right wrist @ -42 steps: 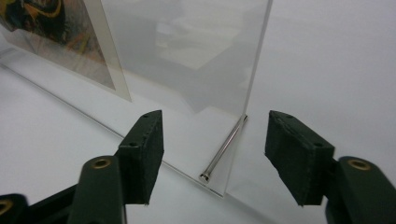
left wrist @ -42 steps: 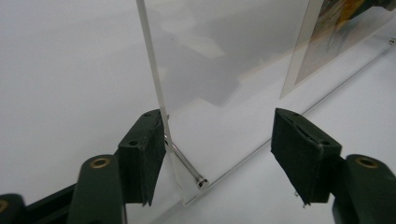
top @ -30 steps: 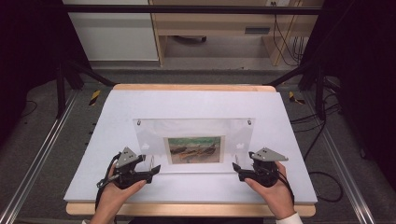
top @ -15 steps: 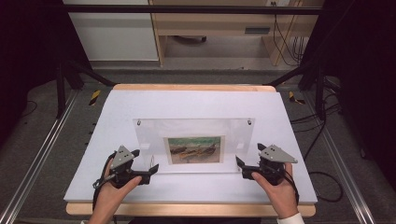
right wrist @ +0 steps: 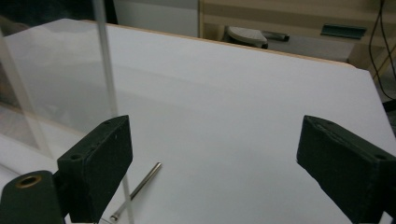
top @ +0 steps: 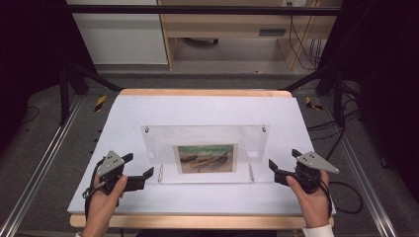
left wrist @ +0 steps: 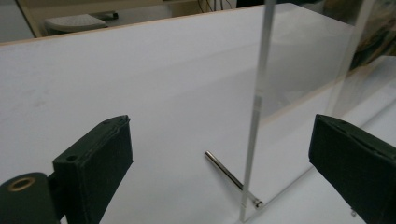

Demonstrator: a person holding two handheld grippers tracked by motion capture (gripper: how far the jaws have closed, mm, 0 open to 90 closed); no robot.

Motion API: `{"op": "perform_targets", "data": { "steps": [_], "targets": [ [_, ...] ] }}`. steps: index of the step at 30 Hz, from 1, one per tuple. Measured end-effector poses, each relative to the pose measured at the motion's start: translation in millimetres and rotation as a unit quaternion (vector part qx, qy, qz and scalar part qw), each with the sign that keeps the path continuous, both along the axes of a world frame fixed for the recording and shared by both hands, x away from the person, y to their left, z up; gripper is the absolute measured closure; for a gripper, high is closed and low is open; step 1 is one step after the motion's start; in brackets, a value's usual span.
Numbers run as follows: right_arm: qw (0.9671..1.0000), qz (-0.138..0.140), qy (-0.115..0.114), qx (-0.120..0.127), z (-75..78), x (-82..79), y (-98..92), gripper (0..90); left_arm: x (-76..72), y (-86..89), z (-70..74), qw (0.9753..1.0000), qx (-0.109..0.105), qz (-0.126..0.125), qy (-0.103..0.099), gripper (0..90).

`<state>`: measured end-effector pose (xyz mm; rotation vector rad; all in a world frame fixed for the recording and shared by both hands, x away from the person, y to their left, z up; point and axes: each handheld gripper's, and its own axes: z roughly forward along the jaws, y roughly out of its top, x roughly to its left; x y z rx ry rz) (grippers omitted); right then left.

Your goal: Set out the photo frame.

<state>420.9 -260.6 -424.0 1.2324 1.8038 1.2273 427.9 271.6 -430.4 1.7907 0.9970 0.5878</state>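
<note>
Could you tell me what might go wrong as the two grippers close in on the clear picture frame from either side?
1. The clear frame stands upright on two thin metal pins; an uneven push from one side could tip or slide it.
2. The left gripper has the panel's thin edge between its open jaws, but the right gripper has it near one jaw, so its grip may miss or slip on the smooth plastic.
</note>
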Motion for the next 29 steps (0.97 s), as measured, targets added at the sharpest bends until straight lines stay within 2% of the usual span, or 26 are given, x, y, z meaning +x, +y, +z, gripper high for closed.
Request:
{"op": "perform_targets", "data": {
  "steps": [4,6,7,8,12,14,16,19,22,26,29],
  "targets": [
    [0.9998,-0.018,0.010,0.002,-4.6,2.2,-9.6,13.8,2.8,8.9,-3.0,0.9996,0.013,0.025,0.004,5.9],
    [0.9994,-0.025,0.022,-0.001,-7.9,3.8,-12.5,14.3,4.7,12.3,-5.9,0.9985,0.027,0.046,0.008,6.0],
    [0.9994,-0.025,0.022,-0.001,-7.9,3.8,-12.5,14.3,4.7,12.3,-5.9,0.9985,0.027,0.046,0.008,6.5],
    [0.9990,-0.030,0.032,-0.006,-11.7,5.5,-14.7,15.3,6.9,15.5,-8.0,0.9977,0.033,0.057,0.014,6.7],
    [0.9978,-0.042,0.047,-0.018,-18.6,8.1,-17.8,17.6,10.5,20.7,-13.7,0.9957,0.057,0.068,0.028,6.7],
    [0.9973,-0.047,0.051,-0.025,-22.3,9.4,-19.3,18.3,12.5,22.2,-17.1,0.9943,0.069,0.071,0.042,6.7],
    [0.9962,-0.052,0.059,-0.036,-25.6,10.6,-21.0,18.8,14.4,23.6,-20.4,0.9912,0.091,0.073,0.062,6.7],
    [0.9928,-0.065,0.085,-0.054,-32.3,12.3,-22.1,19.4,16.9,24.3,-25.7,0.9864,0.117,0.073,0.089,6.8],
    [0.9901,-0.067,0.106,-0.062,-37.2,13.7,-22.8,19.2,18.3,23.4,-28.4,0.9853,0.124,0.070,0.095,6.9],
    [0.9891,-0.064,0.116,-0.063,-38.6,14.5,-22.8,18.9,18.8,19.4,-29.6,0.9842,0.138,0.060,0.093,6.4],
    [0.9890,-0.066,0.116,-0.064,-38.6,14.4,-22.7,18.9,18.6,18.4,-29.5,0.9843,0.139,0.056,0.093,6.1]
  ]
}}
